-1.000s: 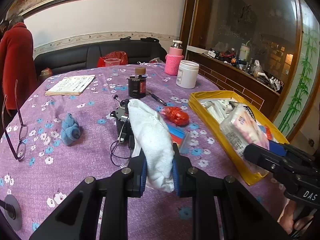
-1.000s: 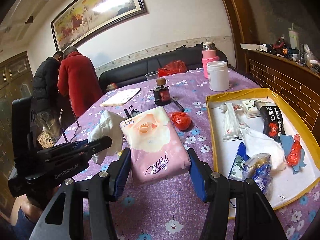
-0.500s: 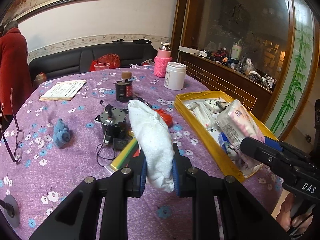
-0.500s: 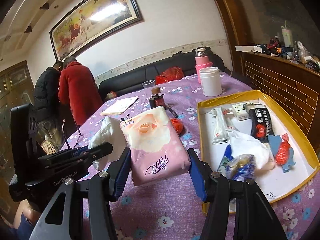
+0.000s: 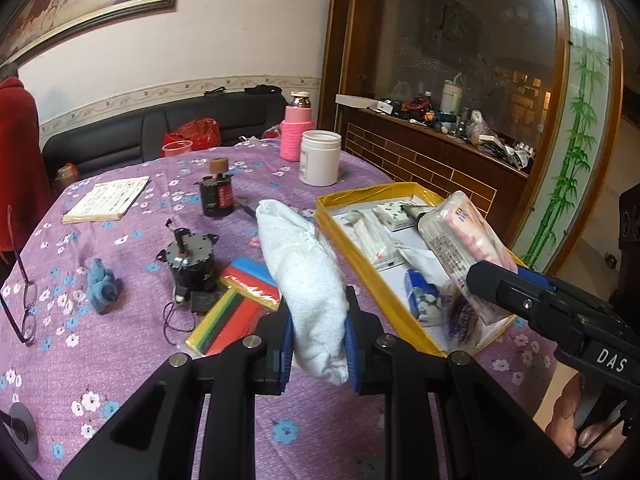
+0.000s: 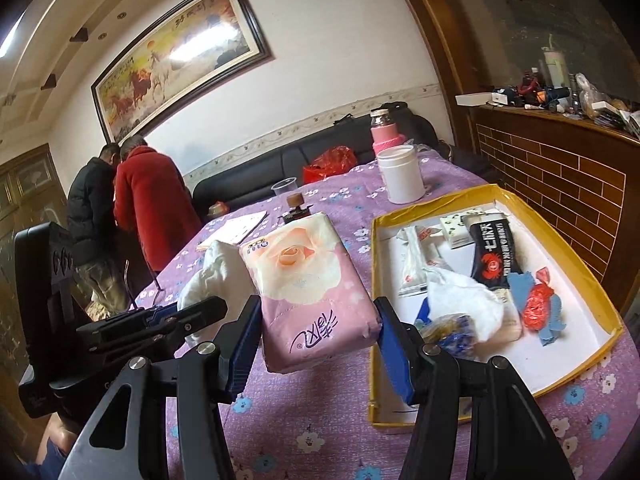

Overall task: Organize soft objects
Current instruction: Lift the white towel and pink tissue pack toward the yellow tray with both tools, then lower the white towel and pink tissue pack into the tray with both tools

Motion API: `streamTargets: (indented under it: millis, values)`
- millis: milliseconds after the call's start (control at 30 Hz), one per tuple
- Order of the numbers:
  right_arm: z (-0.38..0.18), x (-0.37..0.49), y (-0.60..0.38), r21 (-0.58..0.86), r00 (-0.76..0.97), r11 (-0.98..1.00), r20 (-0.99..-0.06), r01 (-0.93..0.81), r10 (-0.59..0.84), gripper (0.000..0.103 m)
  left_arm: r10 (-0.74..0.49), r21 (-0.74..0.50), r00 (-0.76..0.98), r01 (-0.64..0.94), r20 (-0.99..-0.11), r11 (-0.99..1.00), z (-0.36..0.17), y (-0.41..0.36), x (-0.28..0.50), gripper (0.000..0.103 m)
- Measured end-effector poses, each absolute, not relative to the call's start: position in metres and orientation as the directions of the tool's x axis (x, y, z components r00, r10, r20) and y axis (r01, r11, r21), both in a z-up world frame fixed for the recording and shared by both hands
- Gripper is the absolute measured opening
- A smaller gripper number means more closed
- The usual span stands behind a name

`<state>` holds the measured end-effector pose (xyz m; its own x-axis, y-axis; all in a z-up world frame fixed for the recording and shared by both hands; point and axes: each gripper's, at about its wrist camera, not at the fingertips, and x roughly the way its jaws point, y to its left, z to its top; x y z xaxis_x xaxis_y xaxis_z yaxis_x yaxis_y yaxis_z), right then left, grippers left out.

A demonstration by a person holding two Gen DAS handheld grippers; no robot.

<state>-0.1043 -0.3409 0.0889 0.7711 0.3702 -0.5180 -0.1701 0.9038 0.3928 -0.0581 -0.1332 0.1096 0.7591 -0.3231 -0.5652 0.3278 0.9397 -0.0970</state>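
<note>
My left gripper [image 5: 318, 342] is shut on a rolled white towel [image 5: 304, 280], held above the purple flowered tablecloth [image 5: 100, 360]. My right gripper [image 6: 316, 332] is shut on a pink tissue pack [image 6: 312, 284] with a rose print; the same tissue pack [image 5: 464, 248] shows in the left wrist view over the yellow tray [image 5: 360, 196]. The yellow tray [image 6: 560, 236] holds several soft packets, a white cloth [image 6: 464, 296] and a red wrapped item [image 6: 534, 308]. A small blue cloth [image 5: 102, 284] lies on the table at the left.
On the table stand a small motor [image 5: 188, 258], a dark bottle [image 5: 218, 194], coloured packs [image 5: 236, 308], a notebook [image 5: 108, 200], a white jar [image 5: 320, 158], a pink bottle [image 5: 296, 132] and glasses [image 5: 24, 292]. Two people [image 6: 132, 204] stand beyond the table's left end. A brick-faced counter [image 6: 560, 168] lies right.
Both grippers, still holding the towel and the tissue pack, have pulled back and risen a little from the table. The tissue pack now sits over the tray's near end in the left wrist view.
</note>
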Motion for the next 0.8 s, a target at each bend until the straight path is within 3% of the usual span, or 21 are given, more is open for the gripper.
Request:
streamTargets:
  millis: [800]
  values:
    - [0.085, -0.109, -0.427, 0.481, 0.825, 0.877, -0.488, -0.017, 0.284, 0.060, -0.444, -0.080, 0.695, 0.489, -0.565, 0.869, 0.123, -0.231, -0.045, 0.020]
